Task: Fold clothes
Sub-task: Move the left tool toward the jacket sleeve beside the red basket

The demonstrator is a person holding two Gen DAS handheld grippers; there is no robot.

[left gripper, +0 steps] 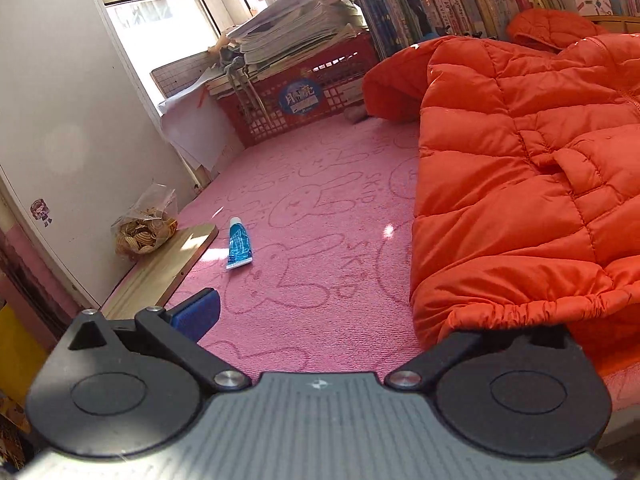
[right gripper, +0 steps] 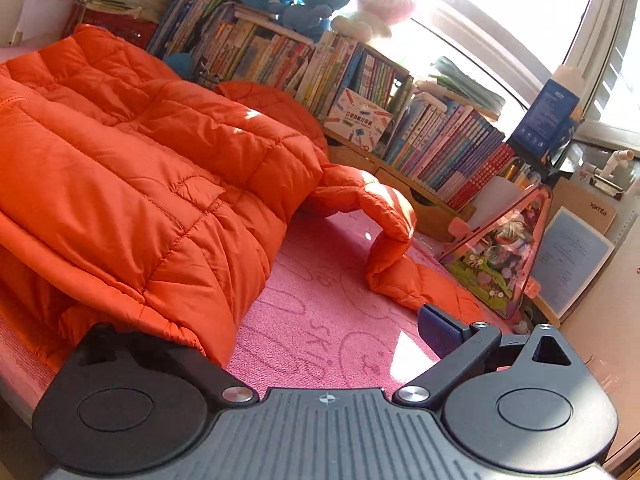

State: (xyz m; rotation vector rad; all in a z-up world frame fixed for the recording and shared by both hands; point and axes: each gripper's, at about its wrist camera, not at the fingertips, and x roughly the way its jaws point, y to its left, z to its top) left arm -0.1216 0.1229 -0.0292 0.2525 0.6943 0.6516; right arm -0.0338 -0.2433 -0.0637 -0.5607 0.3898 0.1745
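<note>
Orange jacket [left gripper: 520, 184] lies spread on the pink mat [left gripper: 320, 220], front up, hem nearest both cameras, one sleeve [right gripper: 384, 220] flopped out and bent on the mat at its side, hood [right gripper: 264, 100] at the far end by the books [right gripper: 440, 148]. Left gripper [left gripper: 360, 320] has its jaws spread wide: one blue pad [left gripper: 198, 312] clear over bare mat, the other finger hidden under the hem, nothing pinched. Right gripper [right gripper: 280, 344] is the same, jaws wide, blue pad [right gripper: 438, 328] near the sleeve cuff, other finger tucked behind the hem corner, no cloth clamped. Each gripper straddles its own hem corner, likely lining up to grab the bottom edge for a first fold. Tube [left gripper: 239, 248] and snack bag [left gripper: 146, 228] sit well apart from the jacket, out of the way.
</note>
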